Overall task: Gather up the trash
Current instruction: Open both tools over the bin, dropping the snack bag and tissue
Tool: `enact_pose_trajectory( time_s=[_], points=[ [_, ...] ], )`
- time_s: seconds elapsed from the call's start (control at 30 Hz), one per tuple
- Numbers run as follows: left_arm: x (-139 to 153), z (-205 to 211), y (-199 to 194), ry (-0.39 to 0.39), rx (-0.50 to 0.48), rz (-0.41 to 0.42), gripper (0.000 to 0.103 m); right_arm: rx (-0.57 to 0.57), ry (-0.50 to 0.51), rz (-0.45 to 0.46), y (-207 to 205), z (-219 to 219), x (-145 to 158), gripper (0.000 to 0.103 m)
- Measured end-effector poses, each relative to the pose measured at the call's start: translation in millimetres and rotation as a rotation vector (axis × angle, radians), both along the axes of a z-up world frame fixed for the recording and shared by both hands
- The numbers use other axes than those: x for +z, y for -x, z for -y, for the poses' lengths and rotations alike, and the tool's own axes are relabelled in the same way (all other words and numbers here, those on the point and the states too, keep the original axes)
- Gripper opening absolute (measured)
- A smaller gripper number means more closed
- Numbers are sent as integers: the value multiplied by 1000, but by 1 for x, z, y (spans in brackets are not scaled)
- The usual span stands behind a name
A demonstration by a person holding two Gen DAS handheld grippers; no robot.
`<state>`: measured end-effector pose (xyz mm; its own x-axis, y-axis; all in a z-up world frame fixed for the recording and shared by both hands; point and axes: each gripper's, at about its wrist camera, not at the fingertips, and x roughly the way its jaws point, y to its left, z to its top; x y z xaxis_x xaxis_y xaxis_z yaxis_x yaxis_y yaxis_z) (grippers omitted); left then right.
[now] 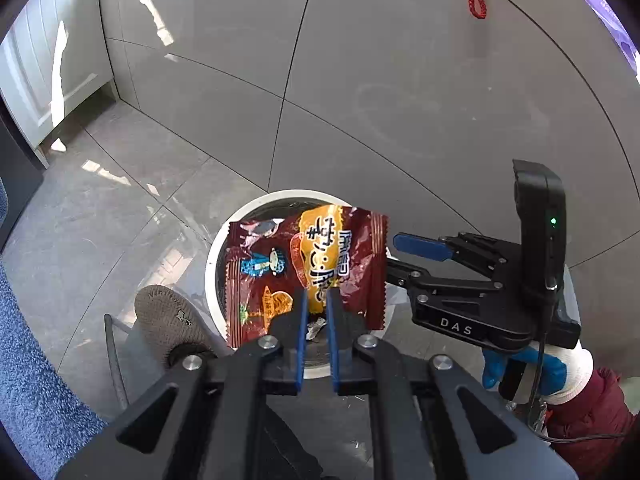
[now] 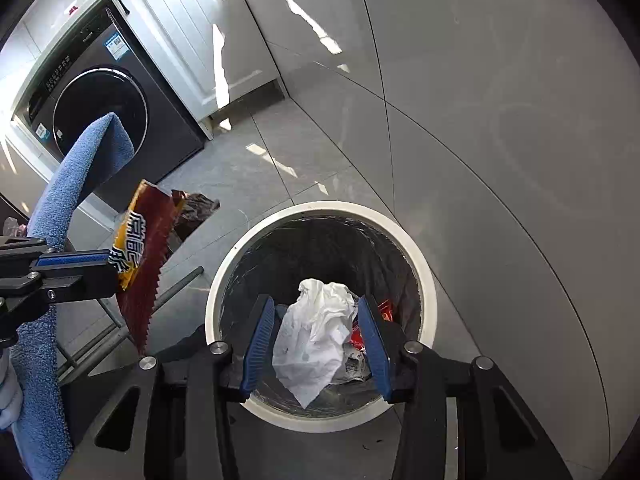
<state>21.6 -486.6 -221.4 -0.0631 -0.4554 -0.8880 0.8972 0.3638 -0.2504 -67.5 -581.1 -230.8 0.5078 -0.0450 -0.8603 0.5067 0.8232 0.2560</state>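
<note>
The left gripper [image 1: 316, 308] is pinching the snack wrapper [image 1: 308, 264] beside the bin [image 2: 424, 264]; shifting it over the opening before releasing should help. The right gripper [image 2: 316, 340] is hovering wide, probably empty, above crumpled tissue [image 2: 316, 328].

Round white-rimmed trash bin with black liner [image 2: 428, 276] stands on the grey tiled floor [image 2: 280, 160], close to the grey wall; crumpled white paper [image 2: 316, 332] lies inside it, on other litter; dark-red crinkled snack wrapper [image 1: 308, 268] hangs over the bin mouth, pinched in the left gripper [image 1: 316, 312]; right gripper [image 2: 316, 340], jaws apart, sits above the bin, right of the wrapper; dark front-loading washing machine [image 2: 100, 112] stands behind left, beside a white panelled cabinet [image 2: 192, 40].
</note>
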Motion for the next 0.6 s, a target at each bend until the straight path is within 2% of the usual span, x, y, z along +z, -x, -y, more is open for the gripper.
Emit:
enact_pose_trajectory(
  time_s=[0.1,0.17,0.37,0.6],
  points=[
    [-1,2,-2,6,9,-13,17,-7,9,-10,4,0,1,44],
    [-1,3,-2,13,16,-19,28,-12,18,-15,6,0,2,44],
    [19,-15,2,60,48,-16,29,-23,52,5,15,-5,22,44],
    [69,-68,11,136,94,127,29,0,147,79,20,-34,74,47]
  ],
)
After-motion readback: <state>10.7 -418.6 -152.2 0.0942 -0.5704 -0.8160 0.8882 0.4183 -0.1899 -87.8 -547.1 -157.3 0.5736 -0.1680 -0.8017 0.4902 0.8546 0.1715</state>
